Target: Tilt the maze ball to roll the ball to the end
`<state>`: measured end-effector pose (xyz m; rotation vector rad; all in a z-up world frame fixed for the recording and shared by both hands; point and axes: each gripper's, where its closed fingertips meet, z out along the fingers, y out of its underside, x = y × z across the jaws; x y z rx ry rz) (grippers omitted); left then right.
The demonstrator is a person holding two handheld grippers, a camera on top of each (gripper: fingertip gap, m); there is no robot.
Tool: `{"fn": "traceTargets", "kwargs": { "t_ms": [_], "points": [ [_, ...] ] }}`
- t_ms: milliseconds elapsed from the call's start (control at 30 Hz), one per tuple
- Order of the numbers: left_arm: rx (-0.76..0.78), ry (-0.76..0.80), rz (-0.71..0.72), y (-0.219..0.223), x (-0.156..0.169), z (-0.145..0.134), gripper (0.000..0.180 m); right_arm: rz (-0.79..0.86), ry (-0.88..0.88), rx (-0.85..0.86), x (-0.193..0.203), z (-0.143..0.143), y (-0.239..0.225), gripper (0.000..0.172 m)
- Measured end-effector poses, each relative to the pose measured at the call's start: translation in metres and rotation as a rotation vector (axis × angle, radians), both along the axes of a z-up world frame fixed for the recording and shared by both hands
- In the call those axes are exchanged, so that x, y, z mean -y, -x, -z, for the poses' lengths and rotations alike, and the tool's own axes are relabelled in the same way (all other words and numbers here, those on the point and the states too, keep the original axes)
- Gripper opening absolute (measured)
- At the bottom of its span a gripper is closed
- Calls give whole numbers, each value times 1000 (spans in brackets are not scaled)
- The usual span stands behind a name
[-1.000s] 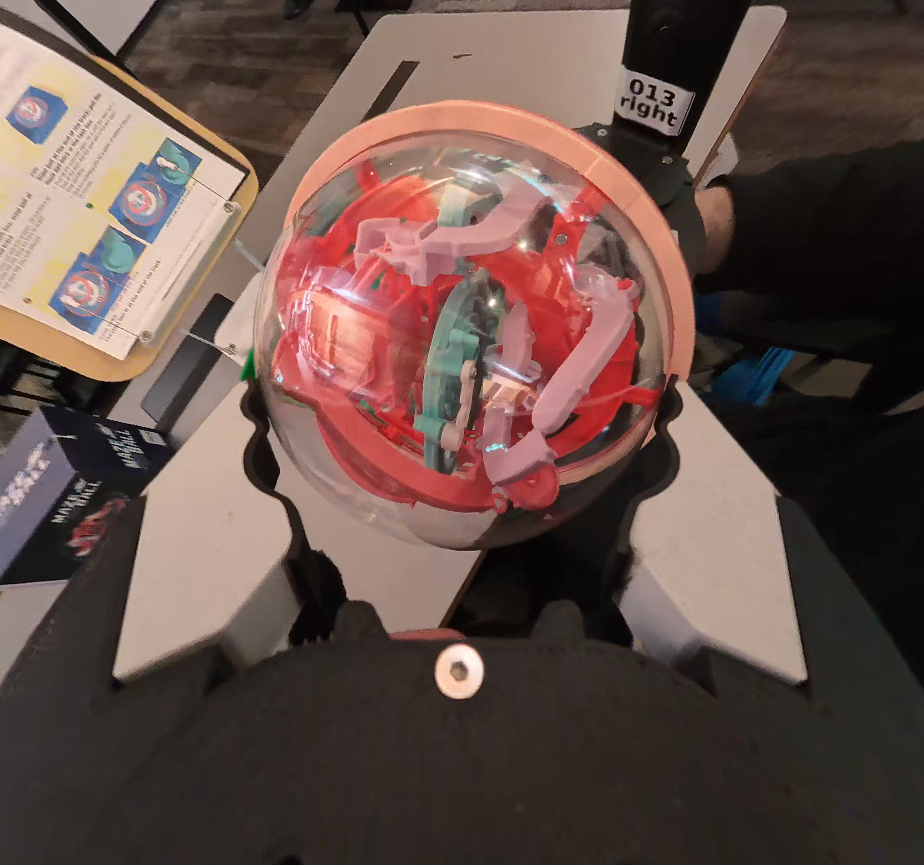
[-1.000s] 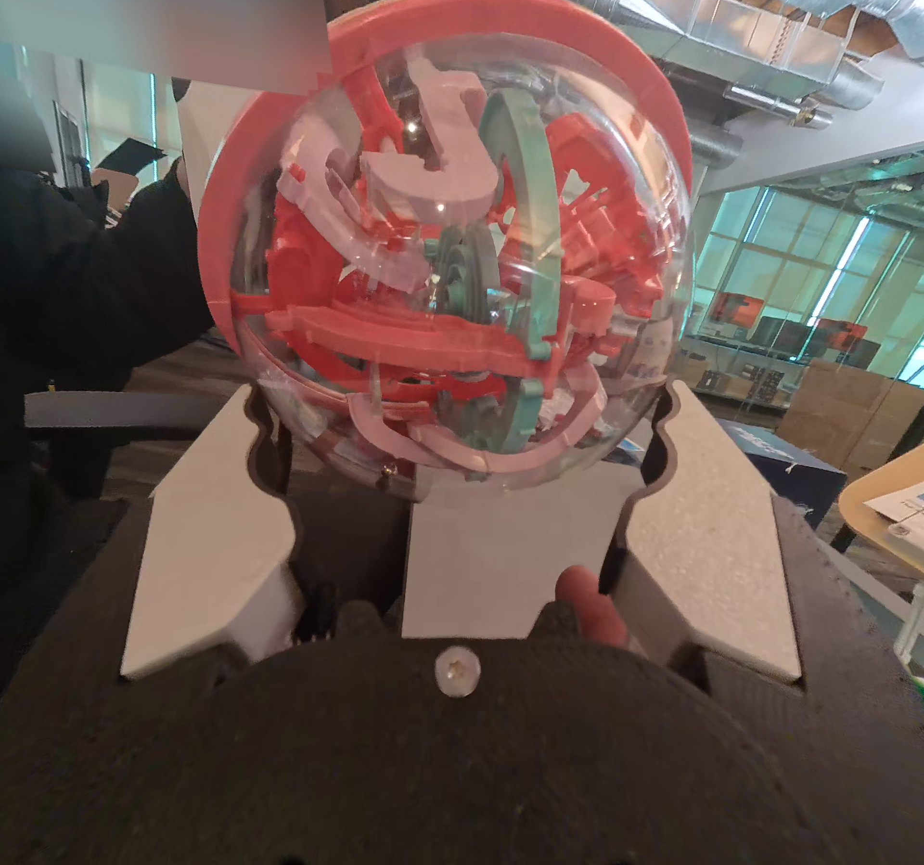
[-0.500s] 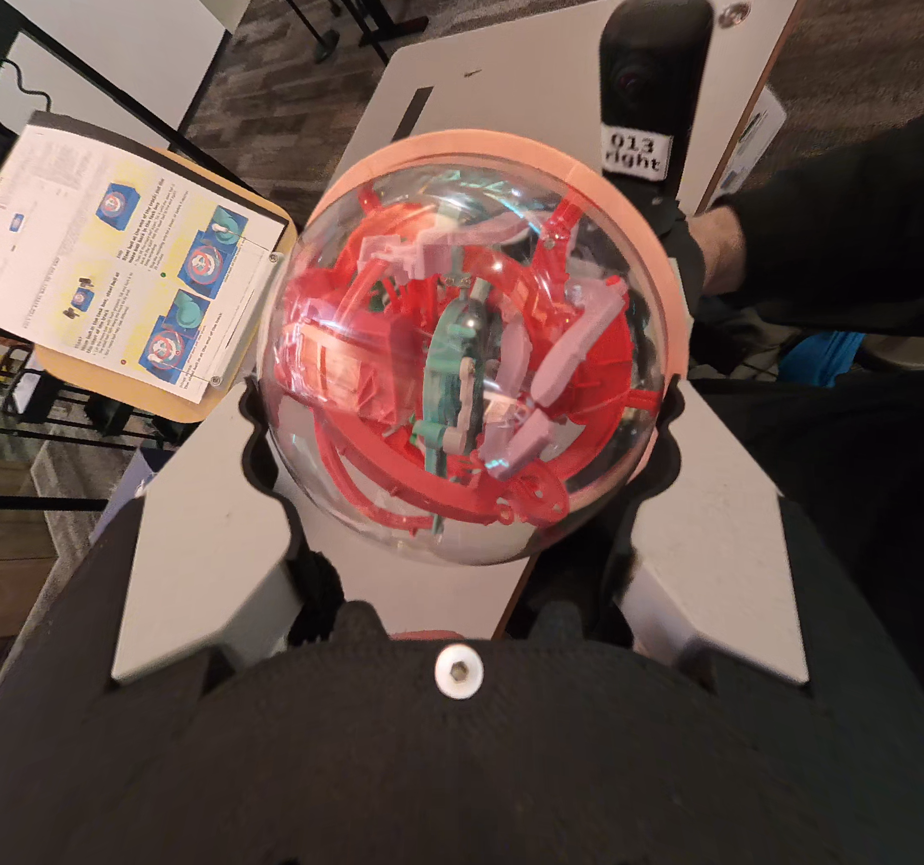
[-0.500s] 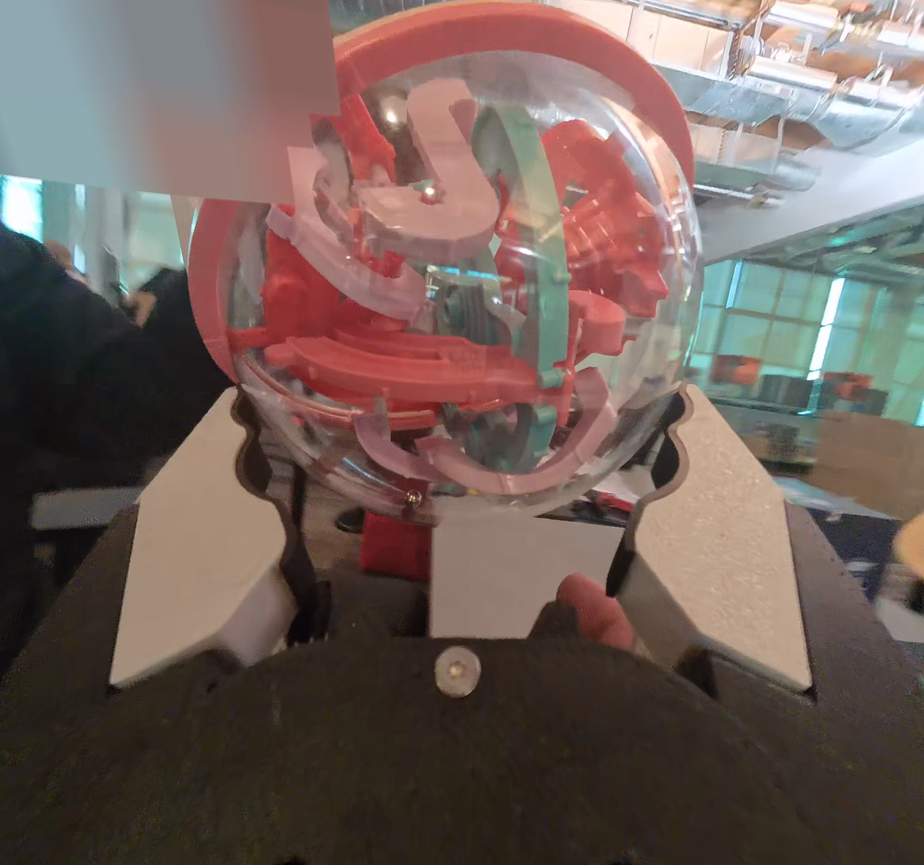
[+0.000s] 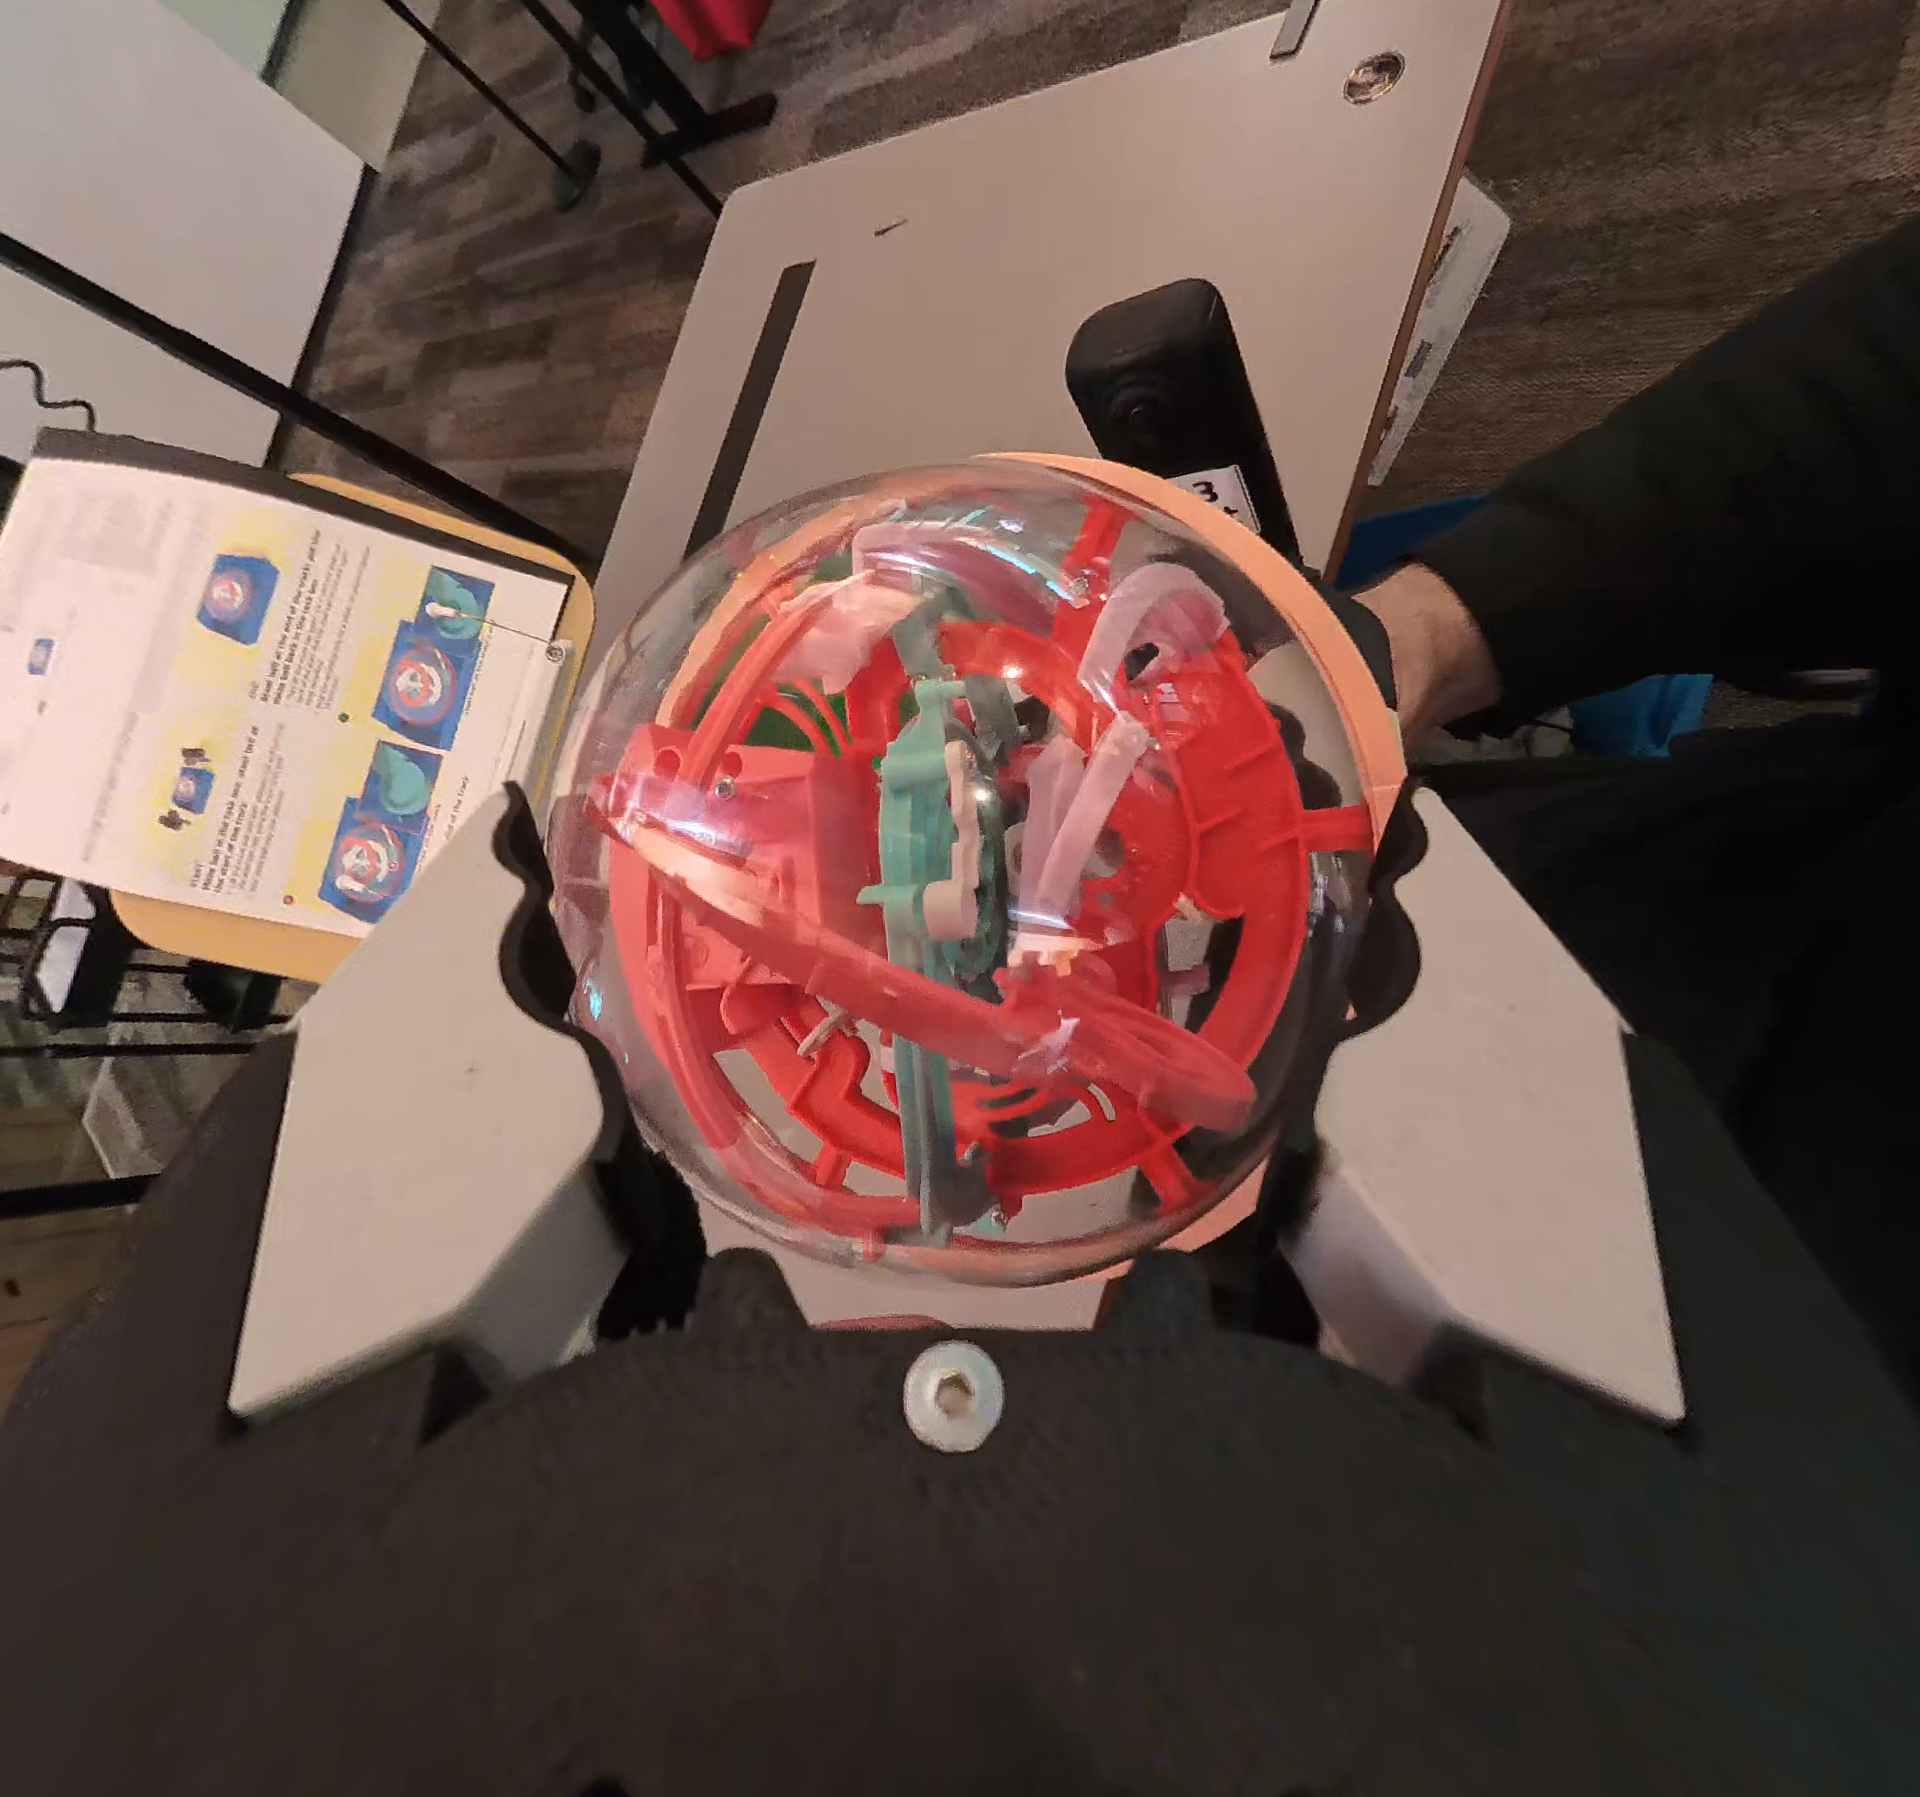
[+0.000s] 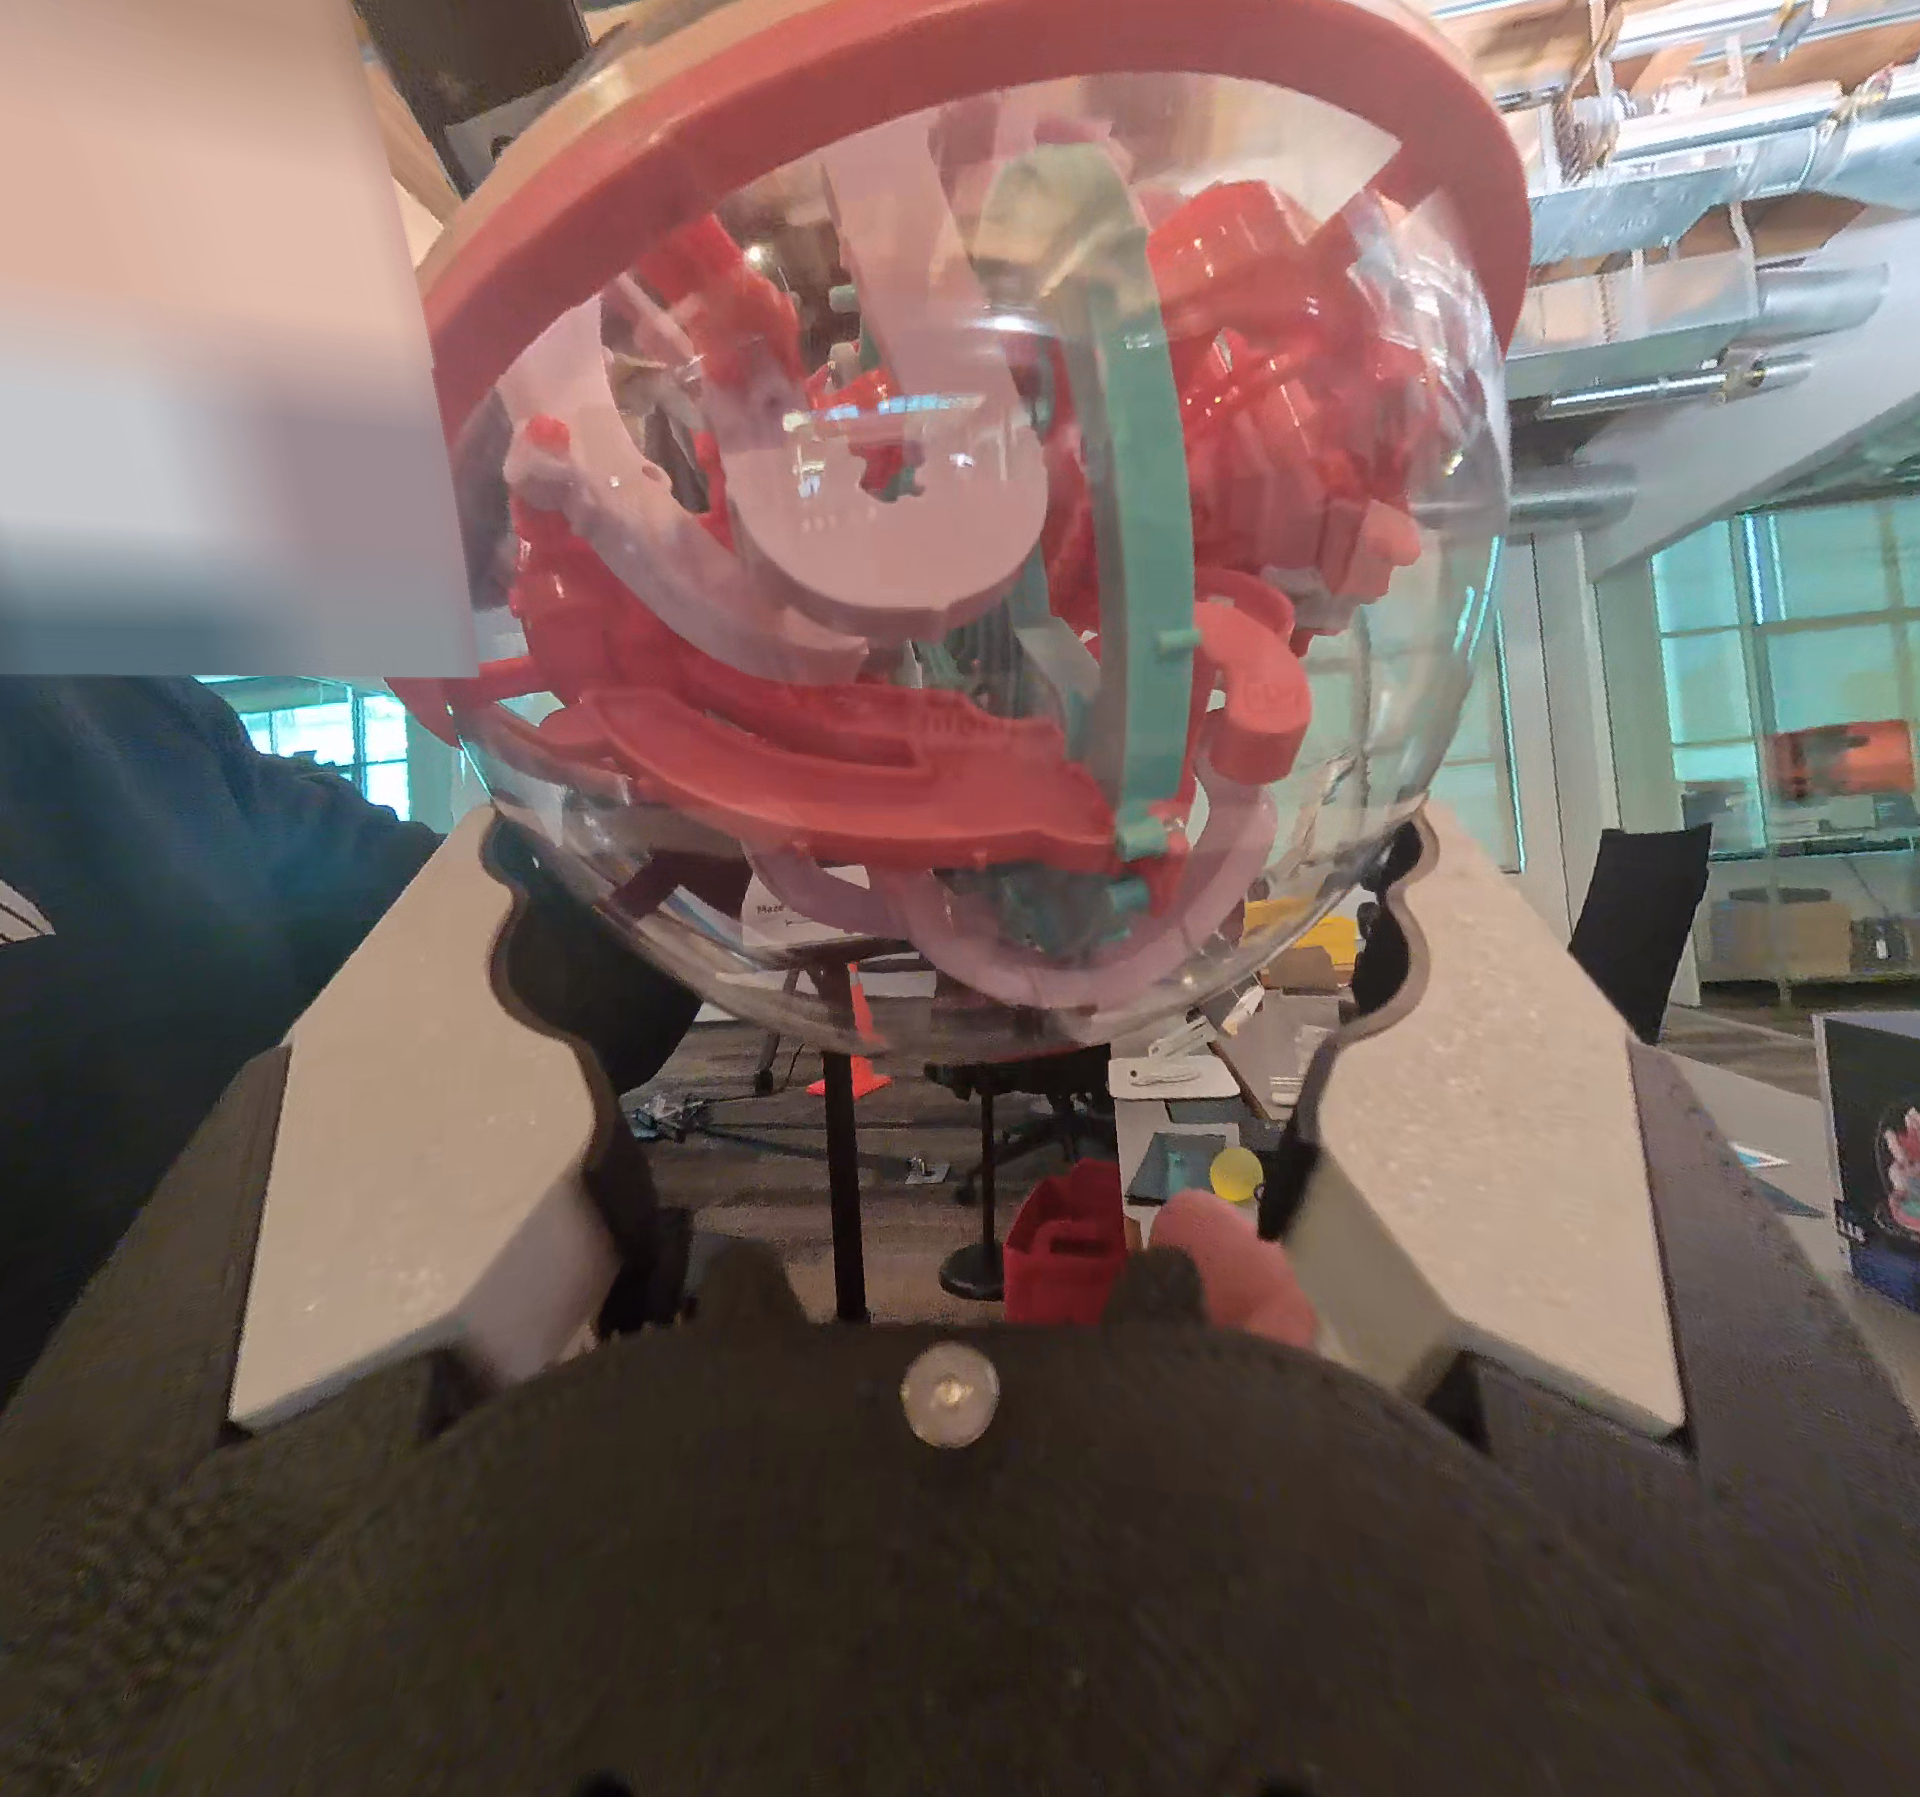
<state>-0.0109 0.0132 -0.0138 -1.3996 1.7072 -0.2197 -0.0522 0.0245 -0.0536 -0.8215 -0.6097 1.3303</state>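
Left tool (image 5: 961,874) spread wide, both pads clamped on the clear maze ball (image 5: 966,874), held above the counter (image 5: 1039,220). Right tool (image 6: 956,916) likewise wide, gripping the same ball's opposite half.

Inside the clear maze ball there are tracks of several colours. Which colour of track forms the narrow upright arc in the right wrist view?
The teal track: a thin band standing upright, unlike the broad lilac U-shaped track and wide red track.
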Motion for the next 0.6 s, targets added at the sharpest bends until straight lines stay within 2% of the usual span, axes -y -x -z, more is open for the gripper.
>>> {"fn": "traceTargets", "kwargs": {
  "t_ms": [233,267,333,367,500,600],
  "points": [
    [82,25,-28,5,-8,-5,152,8,-2,-34,-1,-5,-15,151],
    [92,86,-48,12,-12,2,154,-1,3,-33,-1,-5,-16,151],
    [129,374,-40,22,-11,30,147,-39,12,-39,1,-5,-15,148],
    [186,464,-48,25,-14,40,154,-55,27,-28,0,-2,-13,146],
    [462,570,-12,35,-28,62,156,-25,71,58,-11,17,-6,139],
    [540,551,10,44,-27,65,158,29,-21,132,-5,15,-1,130]
  ]
}}
